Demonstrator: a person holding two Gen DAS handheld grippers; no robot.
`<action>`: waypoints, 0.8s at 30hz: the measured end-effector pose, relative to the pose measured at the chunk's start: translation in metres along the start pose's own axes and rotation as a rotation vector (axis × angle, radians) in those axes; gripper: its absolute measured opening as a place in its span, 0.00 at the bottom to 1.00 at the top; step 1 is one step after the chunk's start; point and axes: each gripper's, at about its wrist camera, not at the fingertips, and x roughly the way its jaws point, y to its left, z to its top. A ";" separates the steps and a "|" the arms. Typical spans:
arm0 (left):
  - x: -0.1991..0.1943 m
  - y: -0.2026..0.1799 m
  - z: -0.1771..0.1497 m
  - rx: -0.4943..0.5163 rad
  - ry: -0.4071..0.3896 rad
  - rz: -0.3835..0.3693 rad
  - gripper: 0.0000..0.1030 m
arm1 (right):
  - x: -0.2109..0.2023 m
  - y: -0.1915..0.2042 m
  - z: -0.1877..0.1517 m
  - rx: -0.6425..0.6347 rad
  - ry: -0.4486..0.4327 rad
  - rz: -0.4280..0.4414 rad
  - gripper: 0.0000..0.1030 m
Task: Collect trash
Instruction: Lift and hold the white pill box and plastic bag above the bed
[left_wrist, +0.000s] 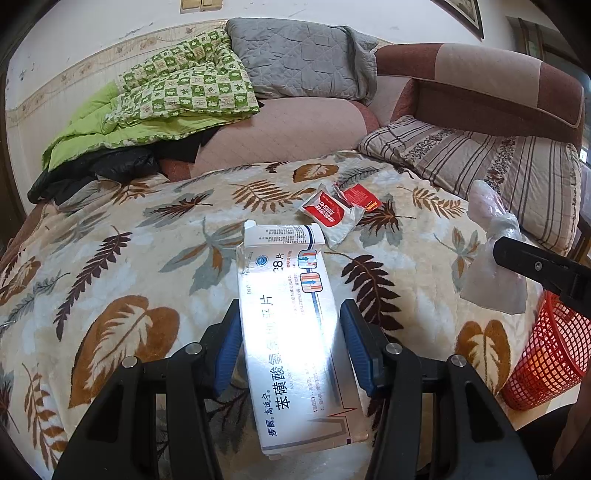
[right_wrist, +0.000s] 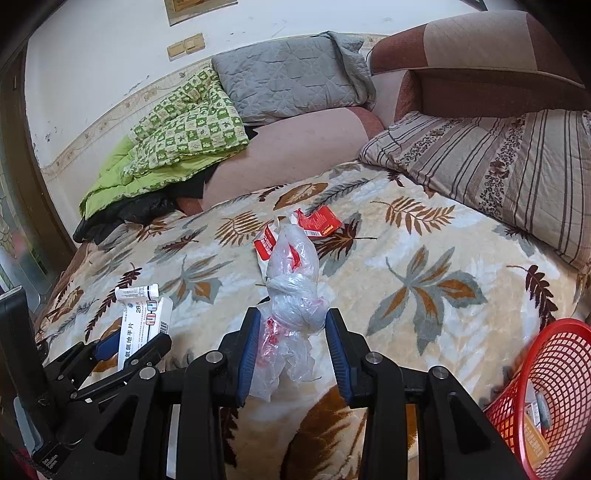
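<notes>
Your left gripper (left_wrist: 290, 345) is clamped on the white medicine box (left_wrist: 295, 332), held above the near part of the leaf-print blanket (left_wrist: 110, 258). Red-and-white wrappers (left_wrist: 334, 214) lie mid-blanket, toward the striped pillow (left_wrist: 480, 158). Your right gripper (right_wrist: 291, 354) is clenched on a knotted clear plastic bag (right_wrist: 295, 291). Red mesh basket (right_wrist: 554, 391) sits off the blanket's right edge, some trash inside.
</notes>
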 end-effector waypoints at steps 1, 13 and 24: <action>0.000 0.000 0.000 0.002 -0.001 0.001 0.50 | 0.000 -0.001 0.000 0.004 0.001 0.000 0.38; -0.002 -0.002 0.001 0.004 -0.002 -0.004 0.50 | -0.001 -0.003 0.000 0.021 -0.004 0.005 0.38; -0.027 -0.035 0.029 0.079 0.010 -0.267 0.50 | -0.047 -0.064 0.004 0.257 -0.046 0.066 0.38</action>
